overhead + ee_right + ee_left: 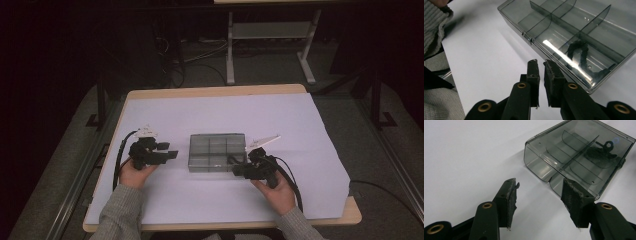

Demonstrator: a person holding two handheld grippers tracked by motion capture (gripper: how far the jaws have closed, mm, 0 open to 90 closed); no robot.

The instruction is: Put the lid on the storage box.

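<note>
- The smoked clear plastic box [217, 152] lies flat near the middle of the white-covered worktop [280, 115], lid closed, its inside split by dividers into compartments
- A small dark item [577, 51] lies in one compartment at the end nearest the right gripper [239, 171]
- It looks light, rigid and glossy, so it will likely slide on the smooth sheet if pushed from one side; the thin walls and lid could flex or crack under a hard squeeze
- The best hold is probably across a short end wall or at the front lip by the small latch [527, 35], with the other gripper steadying it
- Left gripper [172, 154] sits just beside the box's left end, fingers [508, 202] spread about halfway, holding nothing
- Right gripper's fingers [533, 75] stand only a narrow gap apart and empty, right at the box's near corner
</note>
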